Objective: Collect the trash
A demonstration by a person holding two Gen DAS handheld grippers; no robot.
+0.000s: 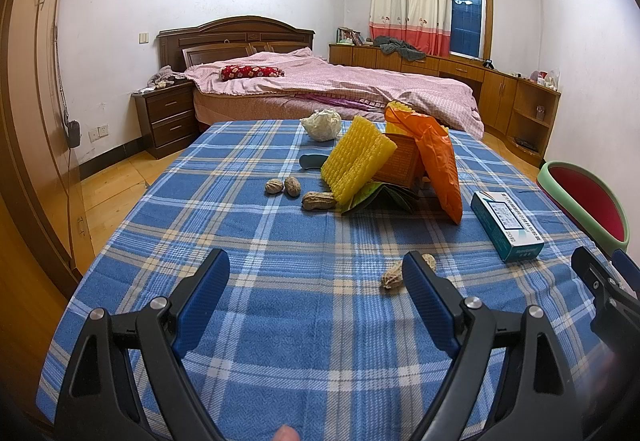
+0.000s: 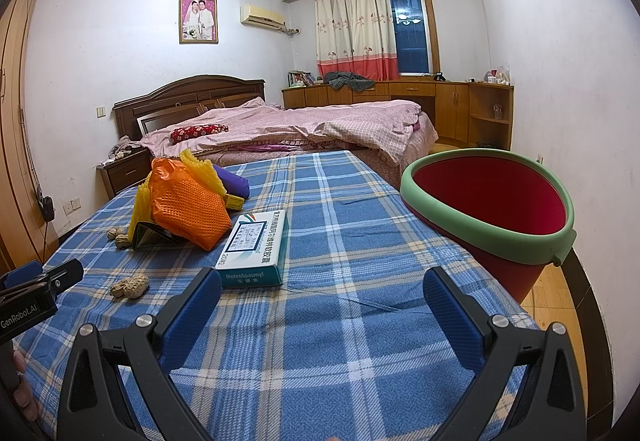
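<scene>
Jaws spread on both: left gripper [image 1: 316, 273], right gripper [image 2: 322, 291], nothing held. Medicine box [image 2: 256, 247] just ahead of right gripper, on plaid cloth [image 2: 352, 209]; peanut shell [image 1: 391, 277] beside left gripper's right finger. Box best gripped across narrow sides, lifted clear, released over red bin [image 2: 492, 201] at table's right edge.

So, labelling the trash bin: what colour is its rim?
Pale green rim on a red bin, clearest in the right wrist view.

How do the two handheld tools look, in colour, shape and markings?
Both look alike. The left tool and the right tool each have a black angular frame with triangular cut-outs, silver round bolts at the joints, and two blue ribbed pads. The left tool's body carries white "GenRobot.AI" lettering in the right wrist view.
</scene>
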